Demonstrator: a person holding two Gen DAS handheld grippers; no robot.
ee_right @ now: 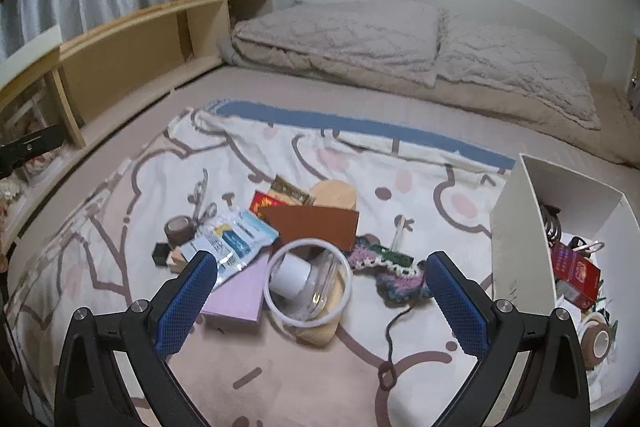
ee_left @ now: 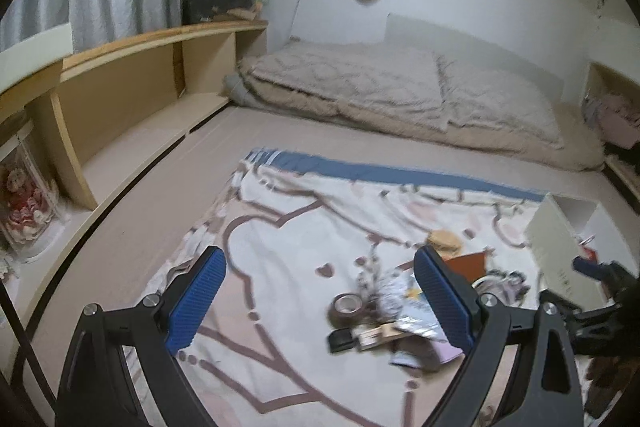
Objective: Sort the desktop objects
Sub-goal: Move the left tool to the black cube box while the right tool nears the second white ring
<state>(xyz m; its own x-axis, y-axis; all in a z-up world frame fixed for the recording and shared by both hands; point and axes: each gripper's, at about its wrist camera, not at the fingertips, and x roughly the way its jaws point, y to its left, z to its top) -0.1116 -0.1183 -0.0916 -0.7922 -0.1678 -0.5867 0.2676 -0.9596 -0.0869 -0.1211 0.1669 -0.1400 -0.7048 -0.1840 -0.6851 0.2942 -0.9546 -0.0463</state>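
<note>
A pile of small objects lies on a cartoon-print blanket [ee_right: 420, 155]. In the right wrist view my right gripper [ee_right: 322, 301] stands open above a clear round container [ee_right: 320, 301] with a white roll [ee_right: 294, 277] inside. Around it lie a purple notebook [ee_right: 240, 291], a brown card [ee_right: 310, 227], a plastic packet [ee_right: 232, 239], a brown tape roll [ee_right: 180, 227] and a crochet piece [ee_right: 396, 271]. My left gripper [ee_left: 322, 291] is open and empty, left of the same pile, where the tape roll [ee_left: 347, 305] and packet [ee_left: 404, 303] show.
A white storage box [ee_right: 520, 227] stands at the right with a red carton [ee_right: 576, 271] and another tape roll [ee_right: 596, 341] inside. Scissors [ee_right: 202, 195] lie at the pile's far left. A folded beige quilt [ee_right: 360, 39] sits behind, wooden shelving [ee_right: 120, 59] along the left.
</note>
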